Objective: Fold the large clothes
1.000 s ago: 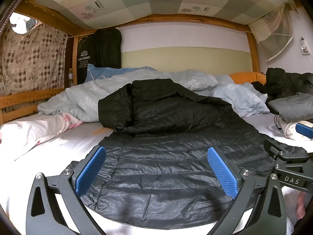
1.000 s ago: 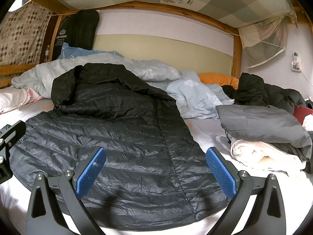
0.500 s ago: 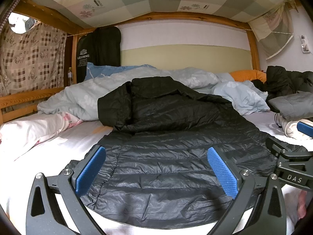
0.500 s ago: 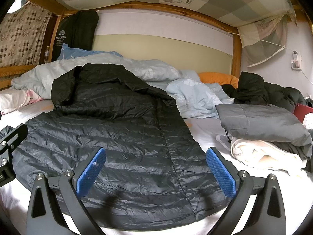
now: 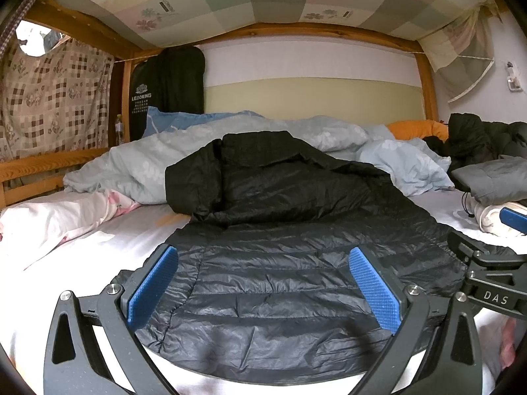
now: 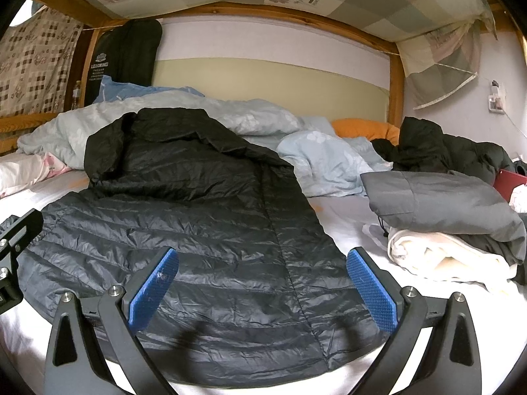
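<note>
**Hovering over a quilted jacket on the bed**

Holding both tools low, you look along a black down jacket (image 5: 280, 263) spread over the white sheet (image 5: 108, 240). Its shell is thin, glossy nylon, stitched in horizontal channels that puff slightly and crinkle at the hem. The lower body lies flat and broad toward 6 o'clock; the upper part, toward 12 o'clock, is darker and rumpled, with one sleeve folded across the chest and the collar resting against a pale blue floral duvet (image 5: 158, 161). A straight seam or zip line runs lengthwise in your right view.

Your left gripper (image 5: 263, 291) hangs just above the hem, its jaws spread wide, clamping nothing. The blue pads (image 5: 153, 291) are ribbed rubber on black angular frames. Your right gripper (image 6: 262, 289) sits the same way over the jacket's right half, jaws wide apart and empty. Each tool's black frame edges into the other's view.

At 3 o'clock in your right view, a folded grey garment (image 6: 438, 204) sits on a cream fleece bundle (image 6: 441, 260). A soft pink-and-white pillow (image 5: 56, 217) lies at 9 o'clock in your left view.
</note>
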Demonstrator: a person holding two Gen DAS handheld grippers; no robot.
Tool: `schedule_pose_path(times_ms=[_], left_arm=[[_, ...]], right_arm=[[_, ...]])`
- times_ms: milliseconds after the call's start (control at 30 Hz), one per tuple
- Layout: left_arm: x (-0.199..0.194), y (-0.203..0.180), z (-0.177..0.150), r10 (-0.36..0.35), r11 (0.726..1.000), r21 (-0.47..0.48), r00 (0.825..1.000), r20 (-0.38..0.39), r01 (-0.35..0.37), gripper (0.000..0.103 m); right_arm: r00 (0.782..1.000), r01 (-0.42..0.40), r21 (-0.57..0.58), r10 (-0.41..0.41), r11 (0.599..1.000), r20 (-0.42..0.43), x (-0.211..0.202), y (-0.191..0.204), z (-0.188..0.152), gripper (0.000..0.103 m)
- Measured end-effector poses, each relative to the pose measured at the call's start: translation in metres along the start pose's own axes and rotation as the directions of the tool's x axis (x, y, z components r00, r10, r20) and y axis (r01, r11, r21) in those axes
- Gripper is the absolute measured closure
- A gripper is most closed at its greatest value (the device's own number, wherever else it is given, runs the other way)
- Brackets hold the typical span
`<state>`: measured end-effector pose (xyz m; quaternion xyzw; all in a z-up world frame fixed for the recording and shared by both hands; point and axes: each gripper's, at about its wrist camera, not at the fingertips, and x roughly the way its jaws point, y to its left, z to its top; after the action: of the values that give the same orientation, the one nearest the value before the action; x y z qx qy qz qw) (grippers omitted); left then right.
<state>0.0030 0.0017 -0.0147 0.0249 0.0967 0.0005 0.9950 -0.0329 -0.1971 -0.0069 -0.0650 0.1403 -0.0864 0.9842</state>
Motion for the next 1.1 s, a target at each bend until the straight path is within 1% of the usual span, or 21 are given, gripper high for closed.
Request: schedule_pose_path(times_ms=[367, 533, 900, 1000, 1100], left_arm=[[0.0043, 0.0003, 0.0046, 0.001, 1.000, -0.003, 1.000, -0.027, -0.001, 0.000], [0.0047, 0.0006, 0.0063, -0.002, 1.000, -0.004, 1.000, -0.014, 0.001, 0.000], [0.0040, 0.0010, 0.0057, 0.001, 1.000, -0.004, 0.999, -0.033, -0.002, 0.000], [0.0036, 0.0010, 0.0066, 0.000, 1.000, -0.005, 1.000, -0.026, 0.000, 0.000], [0.0060, 0.0002, 0.0069, -0.035, 0.999, -0.002, 0.999, -0.027, 0.035, 0.000]], right_arm=[[1.000, 0.000, 0.000, 0.000, 1.000, -0.007, 0.0008, -0.0007, -0.0001, 0.000], [1.000, 0.000, 0.003, 0.000, 1.000, -0.010, 0.0011, -0.0008, -0.0008, 0.000], [1.000, -0.002, 0.010, 0.002, 1.000, -0.015, 0.0024, -0.0002, -0.0036, 0.000], [1.000, -0.004, 0.012, 0.004, 1.000, -0.017, 0.0038, -0.0009, -0.0030, 0.000], [1.000, 0.000, 0.021, 0.000, 1.000, -0.028, 0.0071, -0.0010, -0.0044, 0.000]])
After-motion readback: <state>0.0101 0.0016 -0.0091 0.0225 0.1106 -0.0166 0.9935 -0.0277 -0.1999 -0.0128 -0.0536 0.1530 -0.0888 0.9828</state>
